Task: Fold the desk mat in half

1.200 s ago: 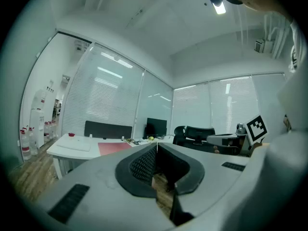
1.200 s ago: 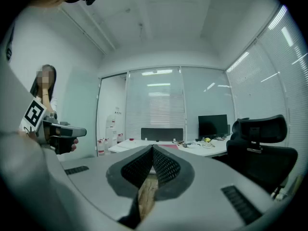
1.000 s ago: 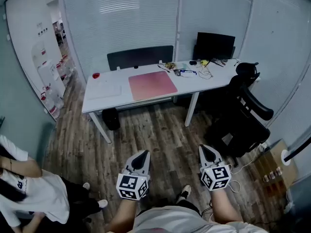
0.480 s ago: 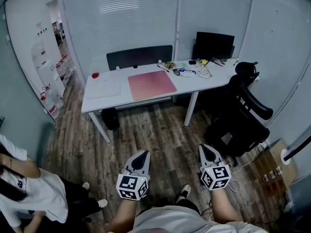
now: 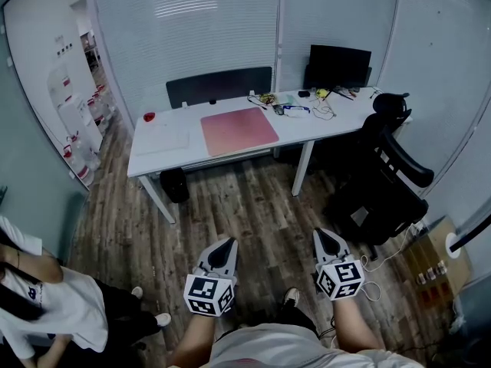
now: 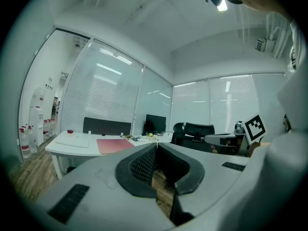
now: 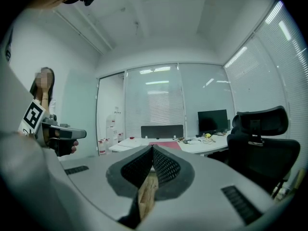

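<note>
Your desk mat [image 5: 239, 130] is a pink rectangle lying flat and fully unfolded near the middle of the white desk [image 5: 303, 131]. Its long front edge runs close along the desk's near edge.

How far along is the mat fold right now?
Done: nothing visible. The pink desk mat lies flat and unfolded on the white desk. In hand: nothing. The left gripper and right gripper are both shut and empty, held over the wood floor, well short of the desk. Left: approach, grip one mat edge, fold it in half.
</note>
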A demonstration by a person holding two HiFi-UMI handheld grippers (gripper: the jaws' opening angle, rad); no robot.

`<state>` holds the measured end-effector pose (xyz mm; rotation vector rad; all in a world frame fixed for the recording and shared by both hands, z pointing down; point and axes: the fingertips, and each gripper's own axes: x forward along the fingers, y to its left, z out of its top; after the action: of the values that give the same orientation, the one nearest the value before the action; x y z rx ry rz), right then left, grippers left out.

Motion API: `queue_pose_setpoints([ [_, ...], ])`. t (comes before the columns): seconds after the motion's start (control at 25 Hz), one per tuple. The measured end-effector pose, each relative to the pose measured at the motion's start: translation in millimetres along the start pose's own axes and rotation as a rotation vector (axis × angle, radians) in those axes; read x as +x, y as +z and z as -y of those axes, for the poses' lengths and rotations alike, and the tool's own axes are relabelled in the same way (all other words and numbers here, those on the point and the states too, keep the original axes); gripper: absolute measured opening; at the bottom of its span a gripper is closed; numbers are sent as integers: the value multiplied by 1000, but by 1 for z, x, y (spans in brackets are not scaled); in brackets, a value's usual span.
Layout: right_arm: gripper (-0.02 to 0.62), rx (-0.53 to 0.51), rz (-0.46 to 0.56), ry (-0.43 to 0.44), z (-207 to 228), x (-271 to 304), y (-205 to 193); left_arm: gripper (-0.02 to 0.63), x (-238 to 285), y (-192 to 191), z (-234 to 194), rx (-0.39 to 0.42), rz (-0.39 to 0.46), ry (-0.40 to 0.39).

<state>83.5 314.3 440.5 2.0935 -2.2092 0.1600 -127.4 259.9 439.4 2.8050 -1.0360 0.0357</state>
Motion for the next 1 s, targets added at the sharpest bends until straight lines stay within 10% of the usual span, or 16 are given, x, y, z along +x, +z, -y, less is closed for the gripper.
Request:
queue_pose_setpoints([
  [1.0,52,8,-60,161,200,179,18,17,237,21,0,-4,-42,152],
])
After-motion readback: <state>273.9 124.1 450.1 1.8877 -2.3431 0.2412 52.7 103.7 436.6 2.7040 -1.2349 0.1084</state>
